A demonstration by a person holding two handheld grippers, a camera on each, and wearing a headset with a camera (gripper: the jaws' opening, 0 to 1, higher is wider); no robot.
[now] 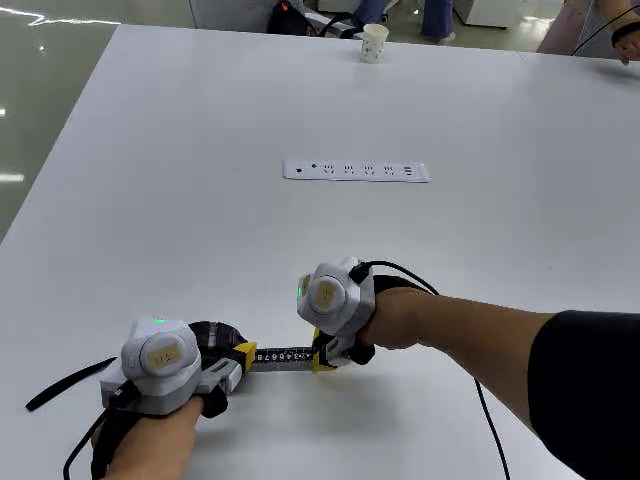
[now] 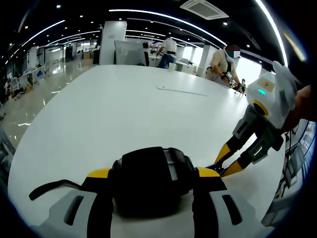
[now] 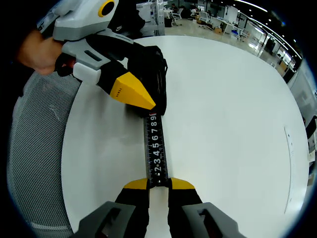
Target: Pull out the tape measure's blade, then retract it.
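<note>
Yellow-tipped fingers of left gripper clamp rounded black tape measure at smooth white table near edge; right gripper pinches its flat dark numbered blade tip; farther, flat white power strip, then paper cup

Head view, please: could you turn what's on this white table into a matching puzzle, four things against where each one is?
Things:
1. tape measure case
2. blade
3. power strip
4. paper cup

Places:
A. near the far edge of the table
B. lying flat, in the middle
C. pinched at its tip by the right hand-held gripper
D. between the jaws of the left hand-held gripper

Pairs: 1-D, 2-C, 3-B, 4-A.
</note>
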